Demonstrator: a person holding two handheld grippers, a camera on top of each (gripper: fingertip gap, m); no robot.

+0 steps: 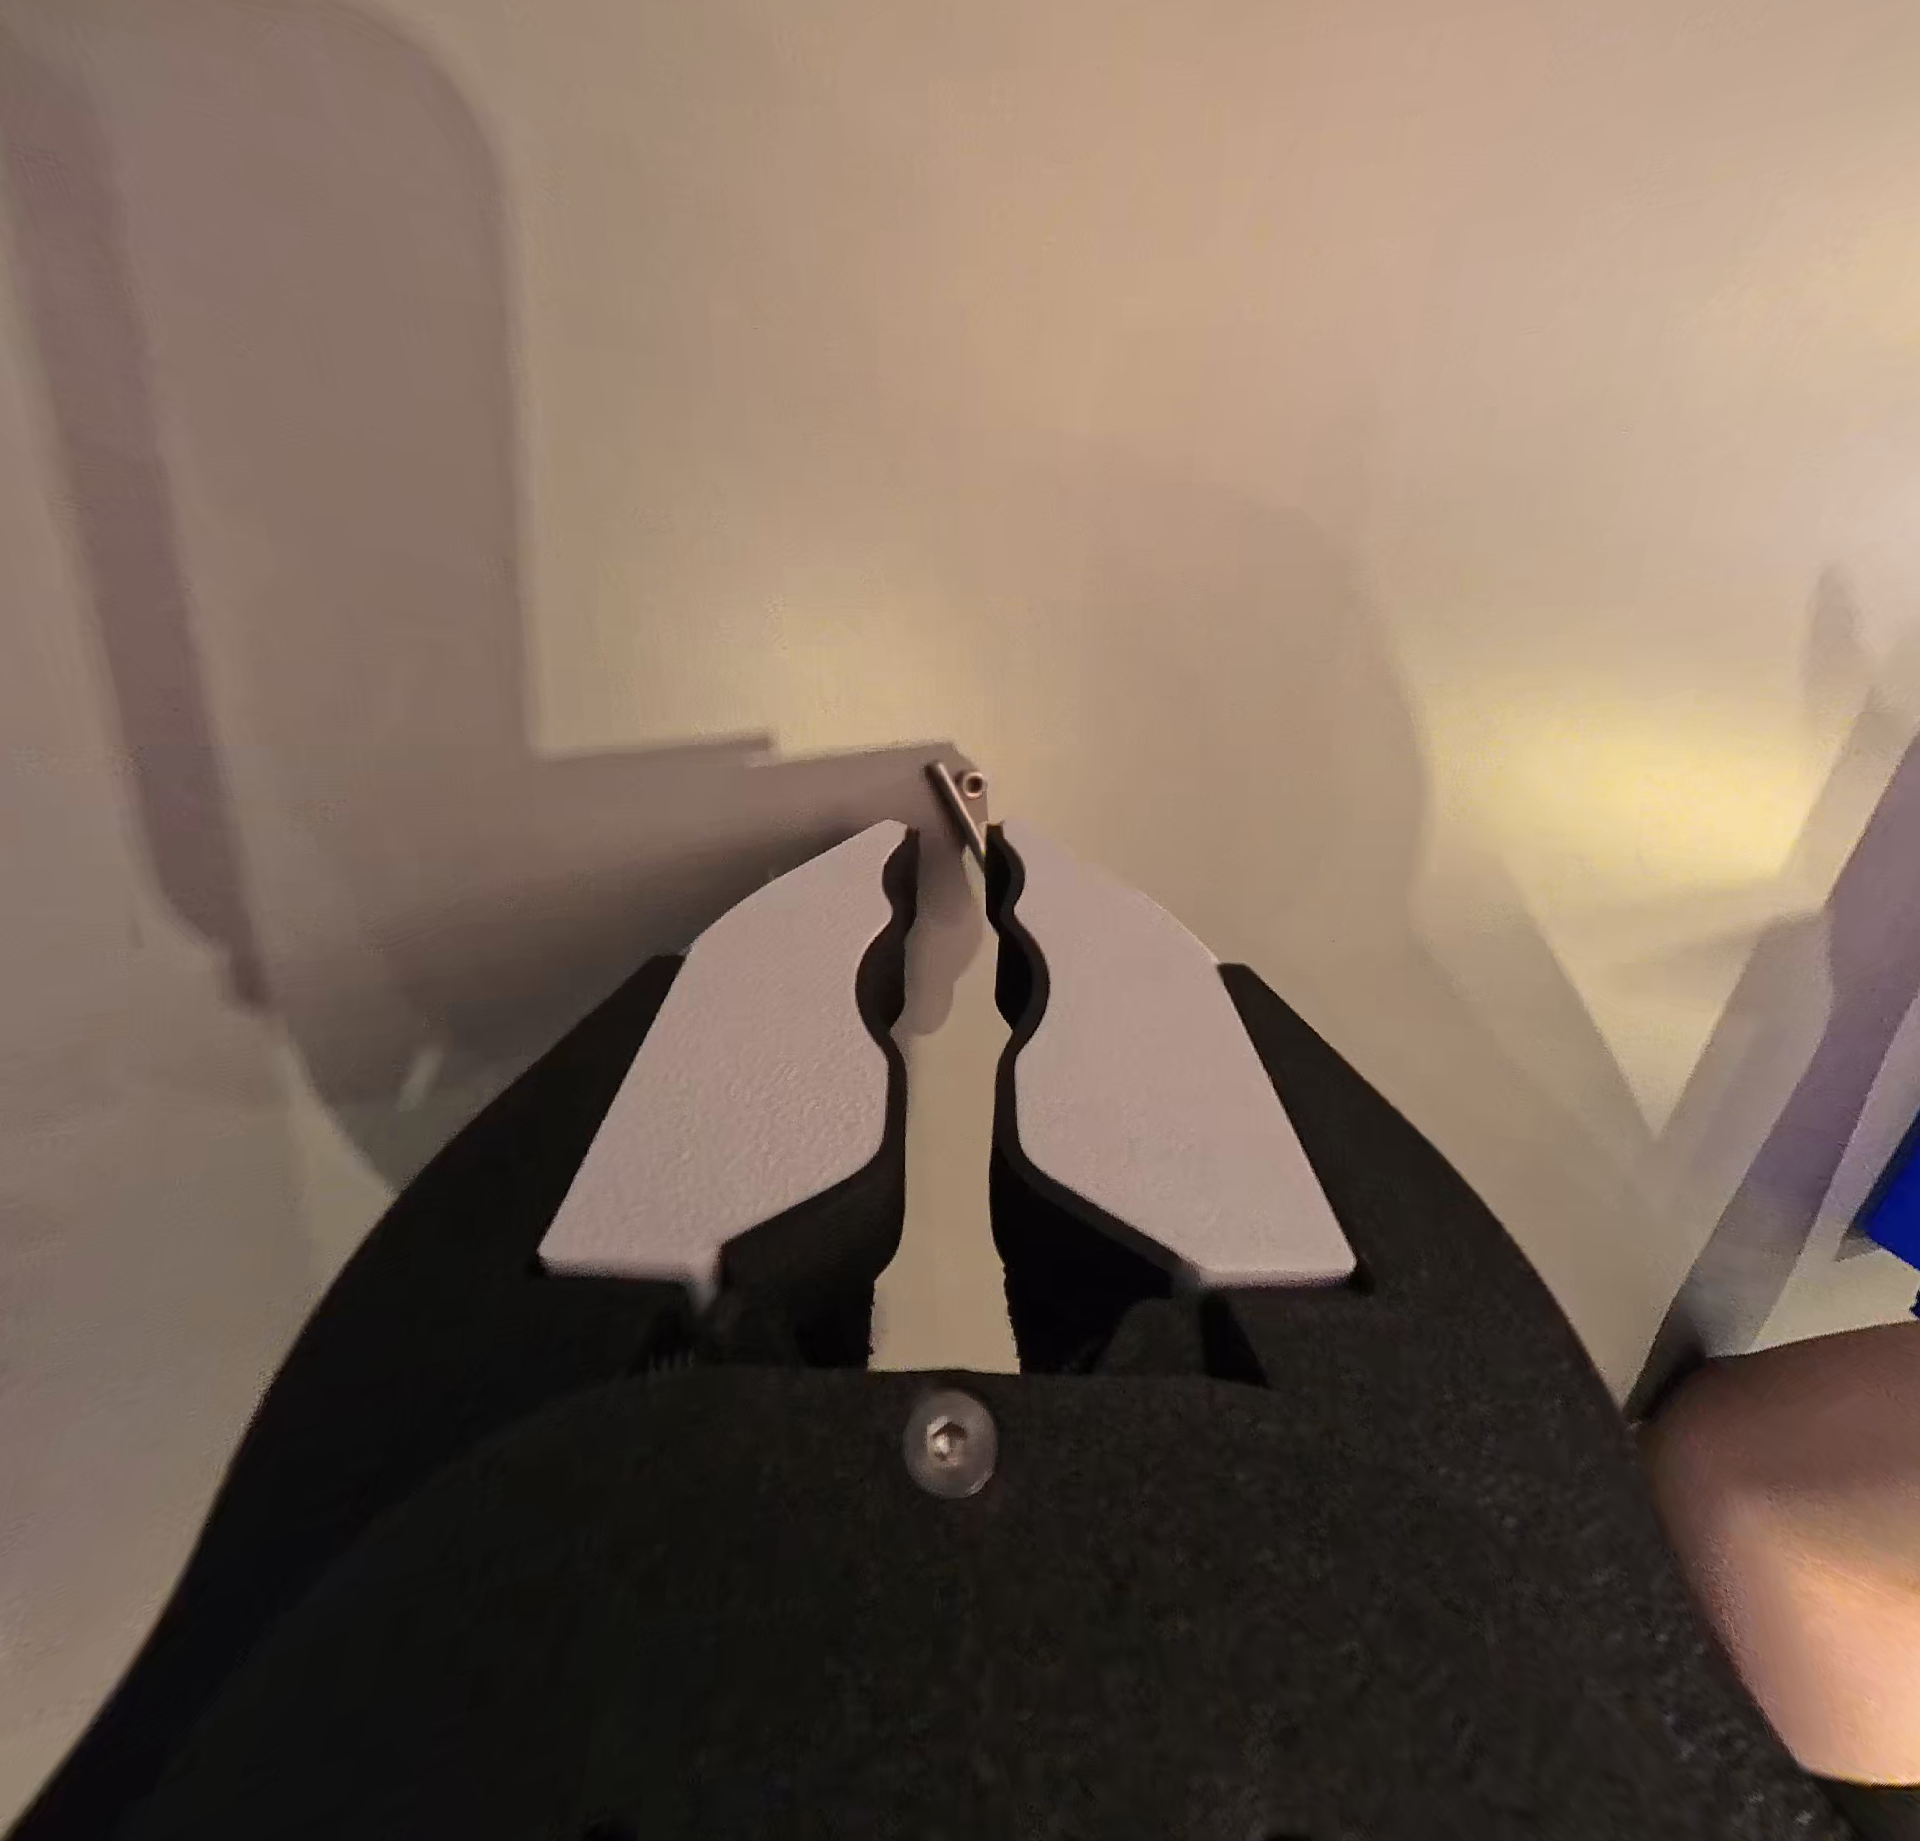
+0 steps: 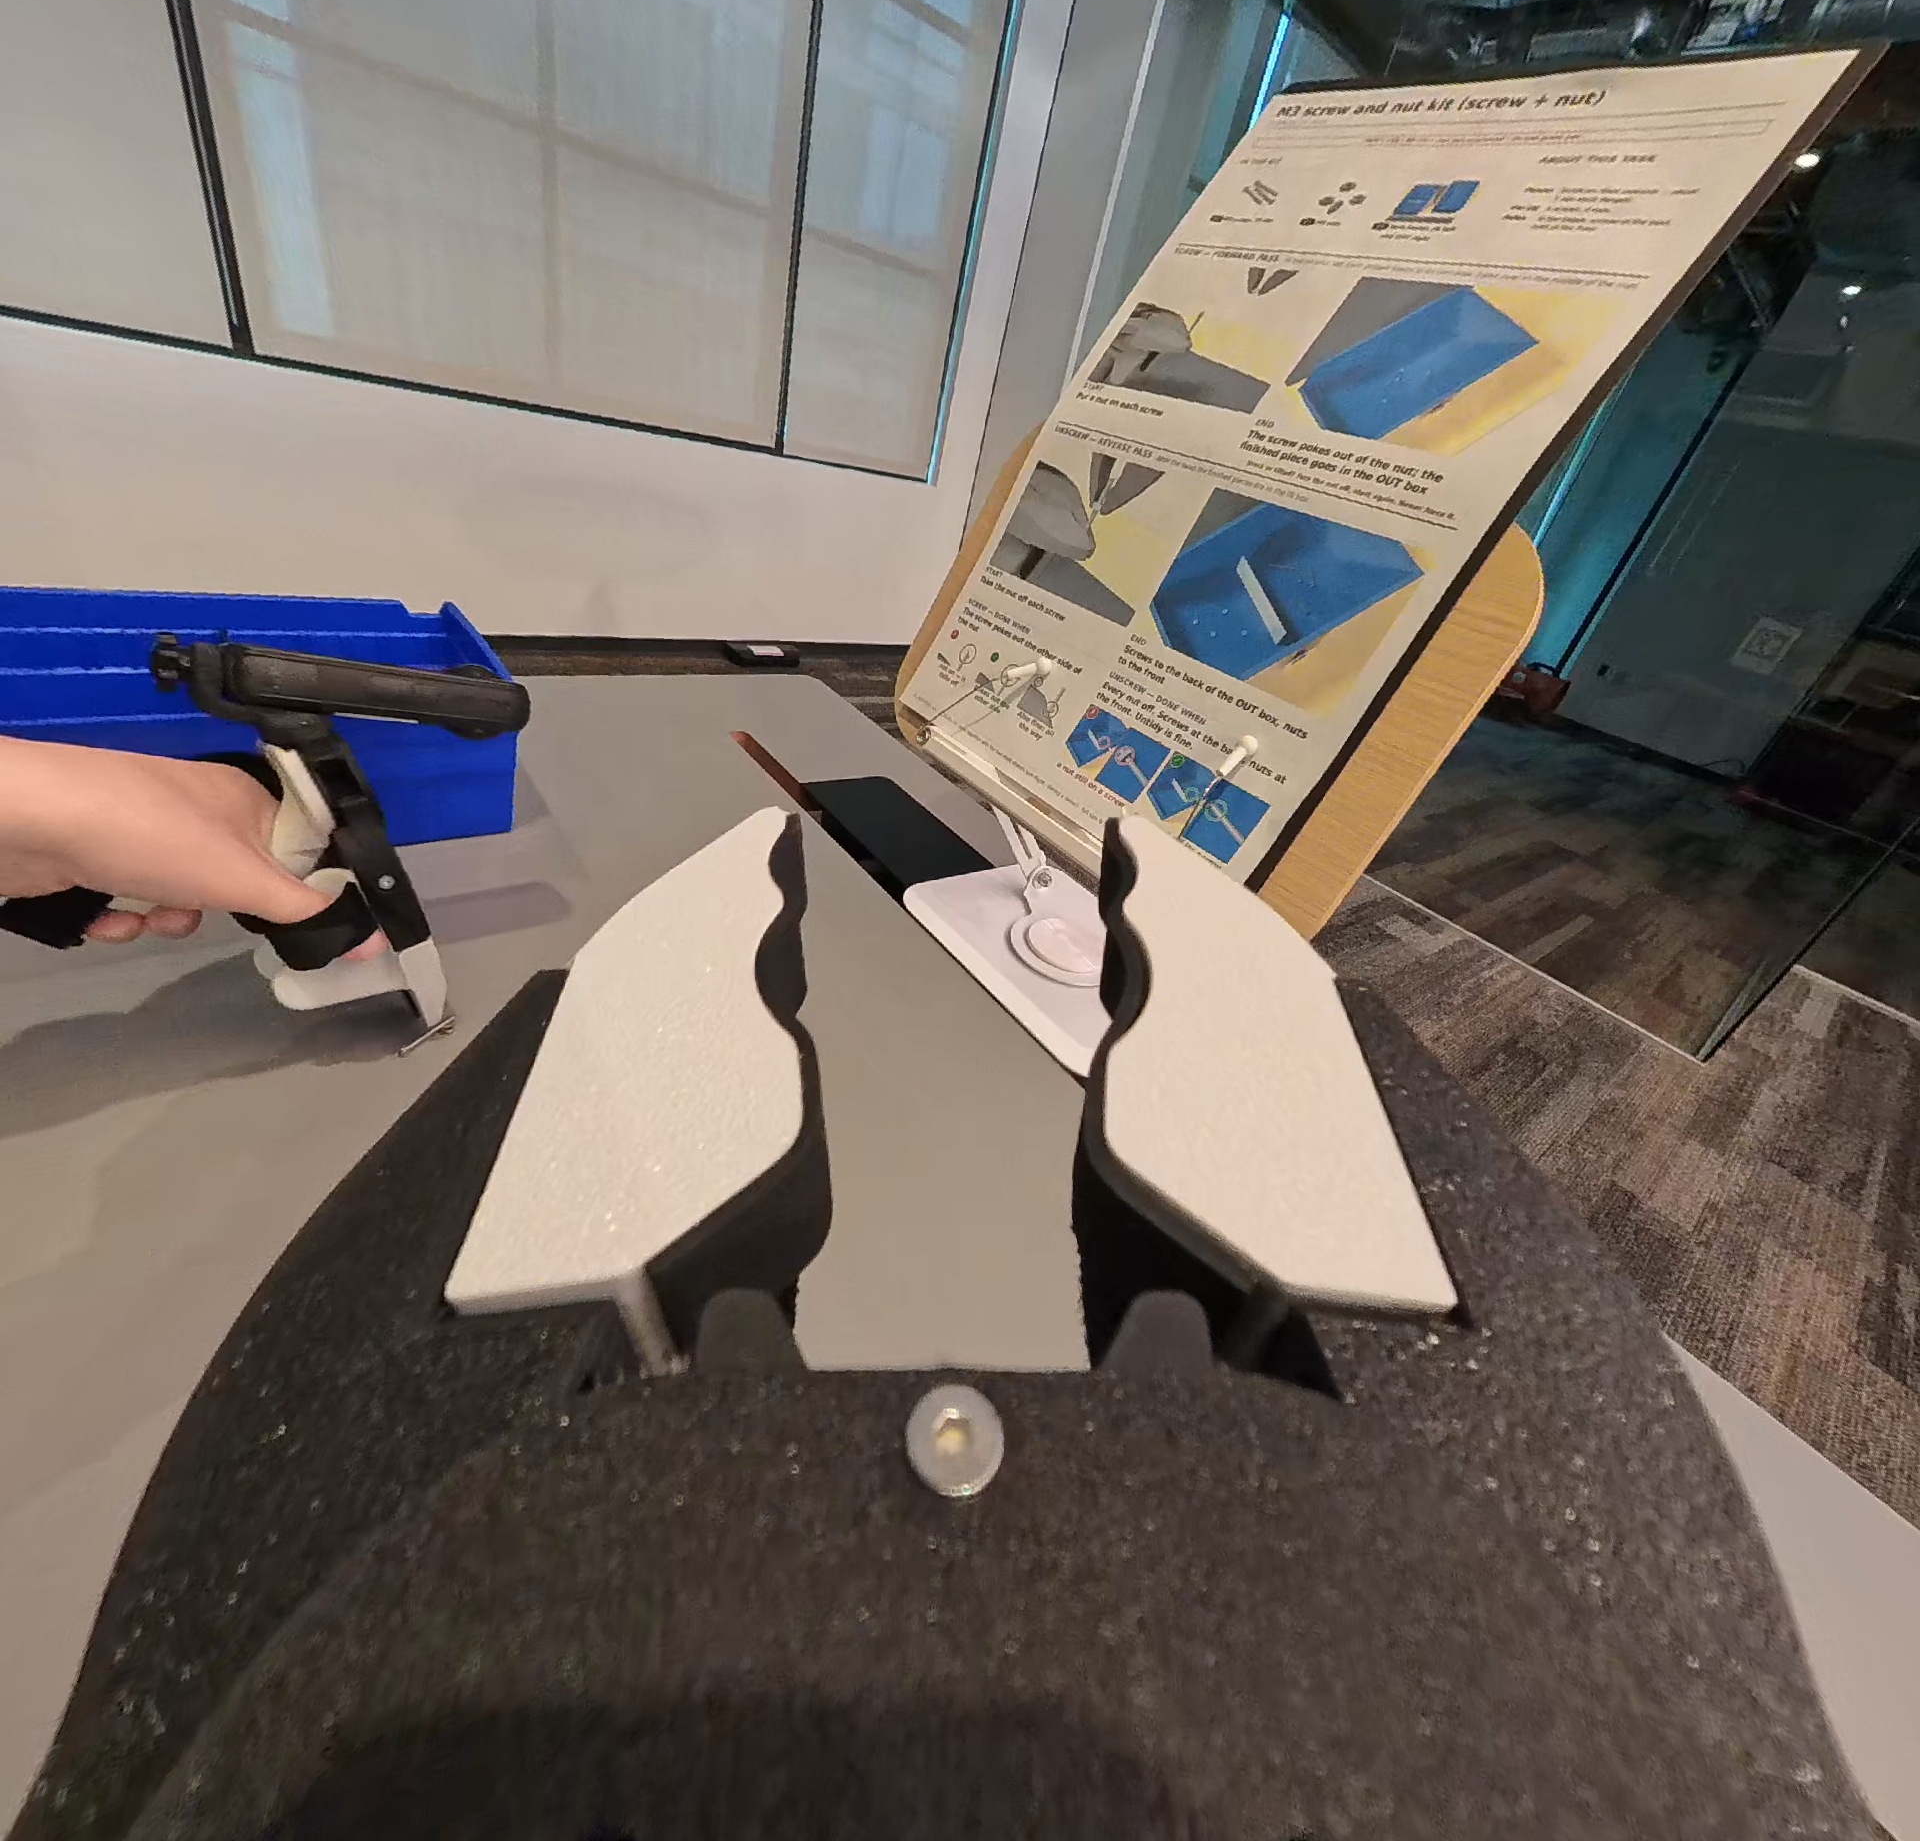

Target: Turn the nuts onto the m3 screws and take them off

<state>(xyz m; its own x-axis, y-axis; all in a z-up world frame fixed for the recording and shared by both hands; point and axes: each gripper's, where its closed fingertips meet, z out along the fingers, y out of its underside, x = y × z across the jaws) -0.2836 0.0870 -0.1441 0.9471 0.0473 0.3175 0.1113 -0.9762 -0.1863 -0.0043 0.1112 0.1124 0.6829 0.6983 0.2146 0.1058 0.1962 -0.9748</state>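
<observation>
A small metal screw (image 1: 957, 807) lies slanted on the grey table (image 1: 1143, 441), just in front of my left gripper (image 1: 953, 837). Its near end sits by the right fingertip. A tiny round piece with a hole (image 1: 974, 782) touches the screw's far end; I cannot tell if it is a nut or the screw's head. The left jaws stand a narrow gap apart, wider than the screw. In the right wrist view the left gripper (image 2: 421, 1007) points down at the table with the screw (image 2: 431, 1038) at its tips. My right gripper (image 2: 951, 835) is wide open and empty above the table (image 2: 644, 752).
A blue bin (image 2: 260, 711) stands on the table behind the left gripper; its corner shows at the right edge (image 1: 1886, 1220). An instruction board (image 2: 1351, 441) leans on a white stand (image 2: 997, 918) at the far right. A hand (image 2: 156, 846) holds the left gripper. My right fingertips sit around 40 centimeters from my left ones.
</observation>
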